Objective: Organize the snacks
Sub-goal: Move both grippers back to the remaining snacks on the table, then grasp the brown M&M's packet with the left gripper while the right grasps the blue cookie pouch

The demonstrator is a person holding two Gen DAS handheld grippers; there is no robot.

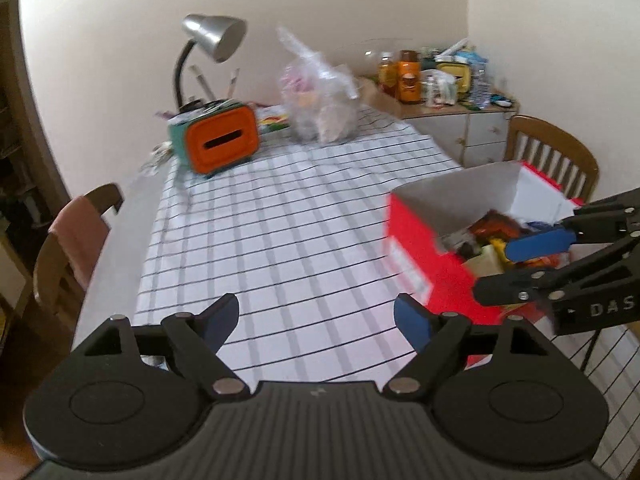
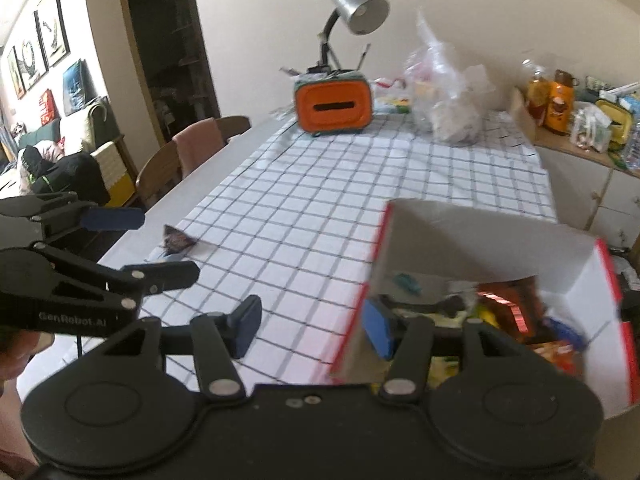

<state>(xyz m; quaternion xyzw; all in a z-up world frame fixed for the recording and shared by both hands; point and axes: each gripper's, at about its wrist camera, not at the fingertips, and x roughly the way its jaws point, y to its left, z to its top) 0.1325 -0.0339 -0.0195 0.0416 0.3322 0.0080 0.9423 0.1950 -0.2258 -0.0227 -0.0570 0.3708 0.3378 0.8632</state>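
A red cardboard box [image 1: 416, 248] with white flaps stands on the checked tablecloth and holds several snack packets [image 1: 492, 232]. It also shows in the right wrist view [image 2: 440, 232]. My left gripper [image 1: 316, 322] is open and empty above the cloth, left of the box. My right gripper [image 2: 312, 326] is open and empty, its jaws standing either side of the box's near left wall; it shows in the left wrist view [image 1: 516, 268] over the box. A small dark triangular snack packet [image 2: 178, 240] lies on the cloth near the left table edge, below my left gripper [image 2: 140, 244].
An orange and teal holder [image 1: 218, 140] with a desk lamp [image 1: 212, 36] stands at the table's far end, beside a clear plastic bag [image 1: 320, 96]. Wooden chairs [image 1: 64, 248] [image 1: 552, 156] flank the table. A sideboard [image 1: 452, 80] with bottles stands at the back right.
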